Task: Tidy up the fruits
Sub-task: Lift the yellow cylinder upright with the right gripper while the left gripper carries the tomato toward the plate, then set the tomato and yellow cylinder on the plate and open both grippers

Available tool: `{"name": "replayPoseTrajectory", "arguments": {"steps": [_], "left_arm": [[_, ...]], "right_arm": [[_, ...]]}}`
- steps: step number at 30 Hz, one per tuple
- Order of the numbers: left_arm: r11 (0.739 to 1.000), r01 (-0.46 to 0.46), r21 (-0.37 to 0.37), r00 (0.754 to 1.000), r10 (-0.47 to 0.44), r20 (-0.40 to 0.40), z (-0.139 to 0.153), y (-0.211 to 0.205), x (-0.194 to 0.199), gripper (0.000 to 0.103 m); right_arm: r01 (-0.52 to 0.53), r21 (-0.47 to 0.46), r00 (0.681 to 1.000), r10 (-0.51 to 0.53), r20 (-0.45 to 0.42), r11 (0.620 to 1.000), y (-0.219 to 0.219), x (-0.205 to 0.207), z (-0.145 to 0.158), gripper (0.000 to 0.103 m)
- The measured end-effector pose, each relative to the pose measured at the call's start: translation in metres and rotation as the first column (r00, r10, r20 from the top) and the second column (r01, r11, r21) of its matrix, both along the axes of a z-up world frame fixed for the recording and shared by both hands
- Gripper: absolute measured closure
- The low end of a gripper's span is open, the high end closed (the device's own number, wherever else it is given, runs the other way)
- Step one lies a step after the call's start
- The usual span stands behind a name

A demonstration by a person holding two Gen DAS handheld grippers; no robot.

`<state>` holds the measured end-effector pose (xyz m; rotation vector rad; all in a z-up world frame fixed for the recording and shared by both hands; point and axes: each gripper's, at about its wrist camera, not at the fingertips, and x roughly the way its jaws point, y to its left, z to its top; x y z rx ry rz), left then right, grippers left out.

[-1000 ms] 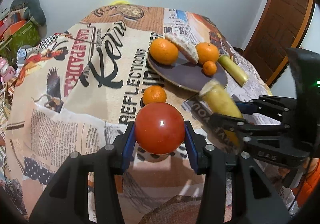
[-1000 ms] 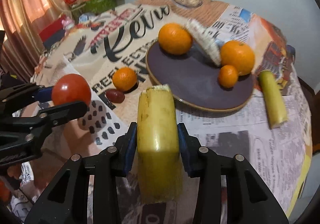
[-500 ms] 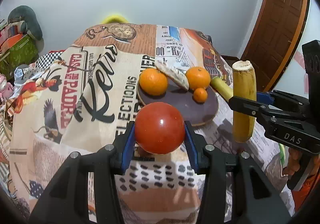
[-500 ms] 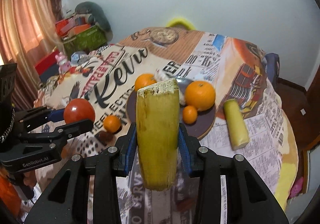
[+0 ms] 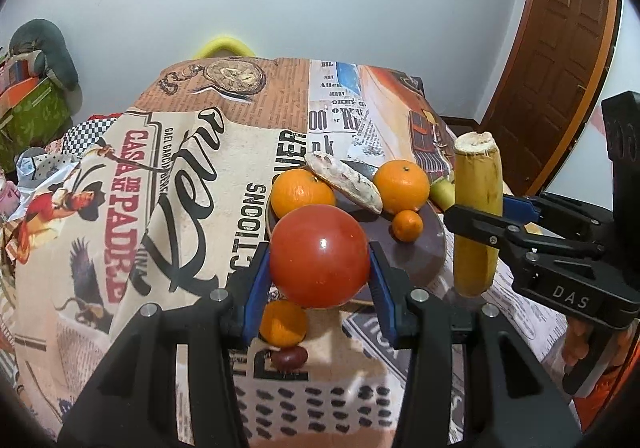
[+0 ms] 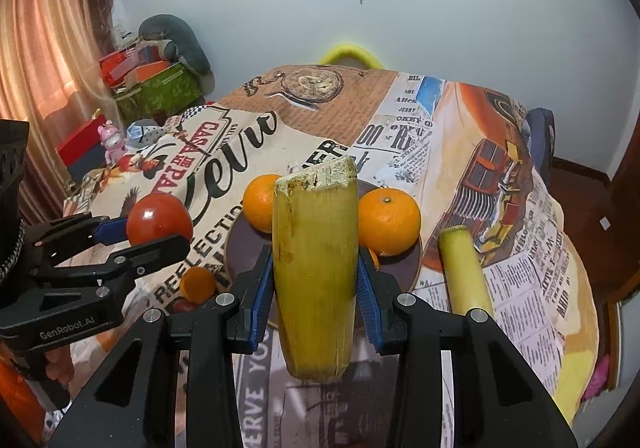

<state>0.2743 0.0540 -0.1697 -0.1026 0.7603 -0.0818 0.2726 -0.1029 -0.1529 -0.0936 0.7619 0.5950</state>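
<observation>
My left gripper (image 5: 319, 284) is shut on a red tomato (image 5: 319, 256), held in the air in front of the dark plate (image 5: 424, 260). My right gripper (image 6: 316, 292) is shut on a yellow cut stalk piece (image 6: 316, 268), held upright above the table; it also shows at the right of the left wrist view as the stalk piece (image 5: 478, 215). On the plate lie two large oranges (image 5: 300, 191) (image 5: 401, 185), a small orange (image 5: 407, 226) and a speckled pale slice (image 5: 344, 181). In the right wrist view the left gripper (image 6: 148, 236) holds the tomato (image 6: 159, 223) at the left.
A small orange (image 5: 283, 322) and a dark red fruit (image 5: 289, 359) lie on the printed tablecloth (image 5: 180, 183) below the tomato. A second pale green stalk piece (image 6: 466, 272) lies right of the plate. Boxes and cushions (image 6: 156, 75) stand at the left, a wooden door (image 5: 560, 59) at the right.
Both grippers rose and drew back from the table with their fruit still held. The stalk piece went from tilted to upright. The plate and oranges now look smaller and farther.
</observation>
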Motion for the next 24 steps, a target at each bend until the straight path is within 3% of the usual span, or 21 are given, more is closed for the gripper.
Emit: {"name": "replayPoseTrajectory", "arguments": {"steps": [14, 24], "left_arm": [[1.0, -0.007, 0.003, 0.997, 0.007, -0.078, -0.032, -0.002, 0.051, 0.057], [1.0, -0.004, -0.014, 0.991, 0.002, -0.135, -0.048, -0.004, 0.062, 0.057]], "right_arm": [[-0.031, -0.029, 0.998, 0.03, -0.056, 0.999, 0.021, 0.04, -0.028, 0.067], [-0.055, -0.037, 0.994, 0.051, -0.092, 0.998, 0.022, 0.049, -0.039, 0.067]]}}
